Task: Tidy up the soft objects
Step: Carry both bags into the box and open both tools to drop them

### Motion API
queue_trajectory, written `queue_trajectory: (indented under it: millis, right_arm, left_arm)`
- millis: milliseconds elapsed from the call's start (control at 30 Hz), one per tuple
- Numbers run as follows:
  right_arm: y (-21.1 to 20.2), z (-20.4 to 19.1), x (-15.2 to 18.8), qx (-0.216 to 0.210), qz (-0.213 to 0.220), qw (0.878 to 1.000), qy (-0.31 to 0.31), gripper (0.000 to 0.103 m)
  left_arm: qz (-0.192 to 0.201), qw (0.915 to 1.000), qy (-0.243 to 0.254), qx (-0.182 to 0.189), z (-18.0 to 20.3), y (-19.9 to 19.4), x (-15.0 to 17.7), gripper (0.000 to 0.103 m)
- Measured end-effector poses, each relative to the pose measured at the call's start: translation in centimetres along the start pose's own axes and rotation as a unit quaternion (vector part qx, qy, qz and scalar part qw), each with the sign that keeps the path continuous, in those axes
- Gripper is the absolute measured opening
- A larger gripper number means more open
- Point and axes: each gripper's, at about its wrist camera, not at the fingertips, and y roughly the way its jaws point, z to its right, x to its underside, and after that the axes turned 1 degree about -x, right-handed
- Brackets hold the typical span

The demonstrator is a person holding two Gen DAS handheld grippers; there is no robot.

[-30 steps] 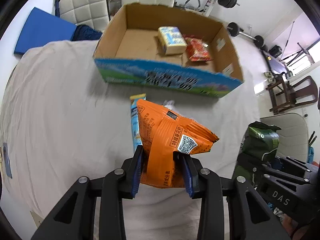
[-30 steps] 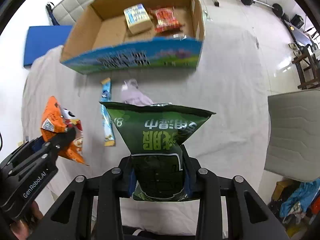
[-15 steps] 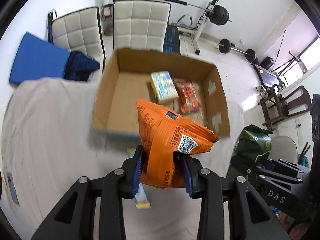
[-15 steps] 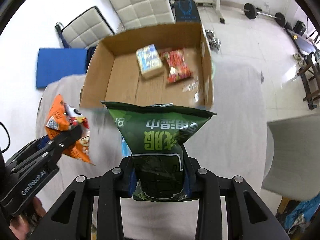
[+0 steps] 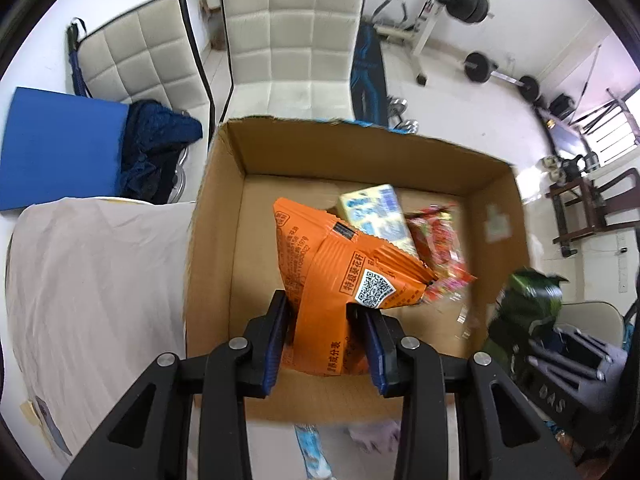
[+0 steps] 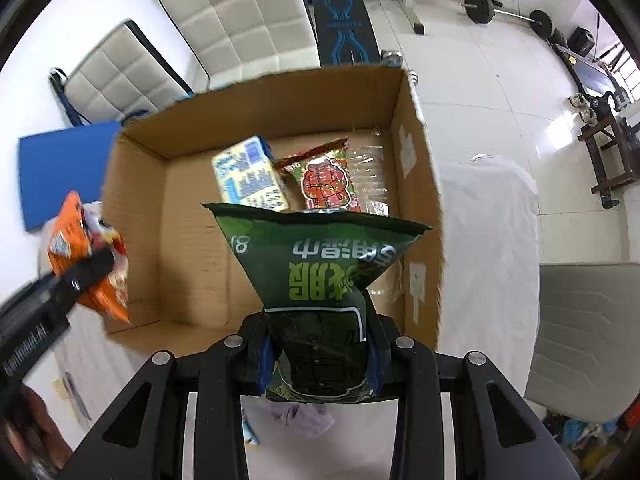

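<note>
A: What is nearest the cameras?

B: Each tool grips a snack bag. The left gripper point(image 5: 323, 340) is clamped narrow on an orange packet point(image 5: 340, 276), held above the near left part of an open cardboard box point(image 5: 216, 248). The right gripper point(image 6: 318, 354) is pinched on a green bag point(image 6: 320, 264), above the box's near right part.

A: And beyond them?

B: On the box floor, toward the far side, a pale yellow and blue pack point(image 6: 250, 176) lies beside a red packet point(image 6: 324, 182). Past the box stand white padded chairs point(image 5: 292, 36) and gym weights point(image 6: 478, 6).

A: What could go wrong?

B: In my judgement, both tools are close together over one box; letting go at once could make them knock each other. A bag dropped near the front wall might catch on the rim and slide out onto the cloth-covered table point(image 5: 88, 280).

A: Does one view show more?

B: The right view shows the red packet's full face and clear wrapping beside it; the left view blurs these. The left view shows the table's left side.
</note>
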Motion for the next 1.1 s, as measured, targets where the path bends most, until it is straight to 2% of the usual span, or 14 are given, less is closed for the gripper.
queue_trajectory:
  millis: [100, 333, 533, 633, 767, 867, 967, 1033, 1100]
  right_arm:
    - [2.8, -0.3, -0.7, 0.021, -0.014, 1.0, -0.007, 0.037]
    - [7.3, -0.2, -1.2, 0.042, -0.044, 0.998, -0.006, 0.037]
    - [9.6, -0.3, -1.1, 0.038, -0.075, 0.996, -0.01, 0.038]
    - [10.3, -0.5, -0.8, 0.031, -0.085, 0.996, -0.011, 0.04]
    - [10.3, -0.6, -0.8, 0.026, -0.083, 0.996, -0.011, 0.05]
    - [9.4, -0.9, -0.7, 0.022, -0.075, 0.997, -0.013, 0.058]
    - [8.4, -1.2, -0.4, 0.022, -0.063, 0.998, -0.014, 0.065]
    - [7.7, -1.2, -0.1, 0.023, -0.055, 0.998, -0.016, 0.075]
    - [7.1, -1.2, 0.3, 0.02, -0.047, 0.999, -0.015, 0.087]
  left_arm:
    - [-0.028, 0.9995, -0.005, -0.013, -0.6, 3.7, -2.2, 0.032]
    - [-0.075, 0.9972, -0.004, -0.01, -0.9, 9.6, -5.2, 0.032]
    - [-0.091, 0.9957, 0.005, -0.013, -0.7, 11.4, -6.2, 0.033]
    - [-0.11, 0.9939, -0.001, -0.008, -0.8, 11.9, -6.4, 0.039]
    - [-0.106, 0.9941, -0.02, 0.005, -1.4, 11.2, -6.1, 0.04]
    - [-0.096, 0.9951, -0.023, 0.006, -1.7, 10.2, -5.8, 0.051]
    - [-0.08, 0.9963, -0.027, 0.013, -1.9, 8.6, -5.3, 0.056]
    - [-0.066, 0.9972, -0.032, 0.017, -1.9, 7.3, -4.8, 0.065]
    - [-0.054, 0.9977, -0.033, 0.024, -2.0, 6.1, -4.3, 0.088]
